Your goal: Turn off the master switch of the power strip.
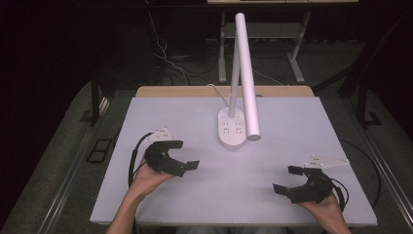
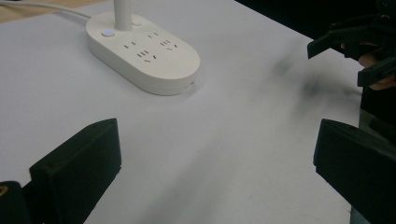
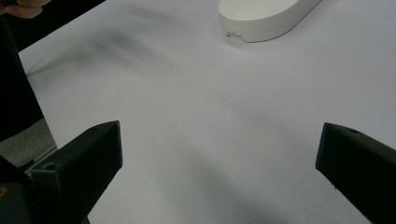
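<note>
You are holding the left gripper (image 1: 186, 154) and right gripper (image 1: 286, 179) released, flanking the lamp (image 1: 231, 131) on the table (image 1: 195, 204).

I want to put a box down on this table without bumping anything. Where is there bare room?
The widest bare patch lies between the left gripper and the right gripper, in front of the lamp base. The table's far left and far right corners, either side of the lamp, are also bare. It is crowded at the centre back, where the lamp head overhangs the base.
</note>
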{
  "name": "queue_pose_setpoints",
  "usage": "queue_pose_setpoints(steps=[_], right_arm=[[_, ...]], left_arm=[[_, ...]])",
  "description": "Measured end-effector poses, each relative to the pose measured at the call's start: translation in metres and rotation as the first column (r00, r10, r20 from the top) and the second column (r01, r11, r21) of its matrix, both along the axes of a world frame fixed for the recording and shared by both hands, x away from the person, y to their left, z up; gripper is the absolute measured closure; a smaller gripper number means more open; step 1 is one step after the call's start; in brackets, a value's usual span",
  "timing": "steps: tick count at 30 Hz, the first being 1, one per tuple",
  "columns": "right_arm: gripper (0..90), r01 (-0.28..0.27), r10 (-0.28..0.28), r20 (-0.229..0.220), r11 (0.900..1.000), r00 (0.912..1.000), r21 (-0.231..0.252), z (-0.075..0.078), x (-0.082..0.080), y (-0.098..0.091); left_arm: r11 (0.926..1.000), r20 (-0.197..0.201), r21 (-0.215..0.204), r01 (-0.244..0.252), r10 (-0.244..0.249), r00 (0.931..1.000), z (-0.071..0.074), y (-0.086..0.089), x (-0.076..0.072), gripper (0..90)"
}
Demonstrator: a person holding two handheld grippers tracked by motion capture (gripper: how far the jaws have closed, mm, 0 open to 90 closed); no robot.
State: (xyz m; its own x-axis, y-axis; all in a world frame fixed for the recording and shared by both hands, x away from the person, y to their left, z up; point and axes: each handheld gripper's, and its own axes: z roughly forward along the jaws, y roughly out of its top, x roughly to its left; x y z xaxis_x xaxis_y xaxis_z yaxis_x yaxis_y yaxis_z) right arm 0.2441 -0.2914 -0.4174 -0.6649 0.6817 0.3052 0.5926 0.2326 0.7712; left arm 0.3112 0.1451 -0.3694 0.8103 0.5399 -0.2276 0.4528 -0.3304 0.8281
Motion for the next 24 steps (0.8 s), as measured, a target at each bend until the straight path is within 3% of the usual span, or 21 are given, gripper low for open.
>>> queue_pose_setpoints(steps=[24], right_arm=[[0.0, -0.005, 0.005, -0.001, 0.9999, 1.0000, -0.012, -0.001, -0.001, 0.001]], left_arm=[[0.9991, -0.021, 0.041, 0.013, -0.012, 0.9997, 0.011, -0.011, 0.036, 0.3]])
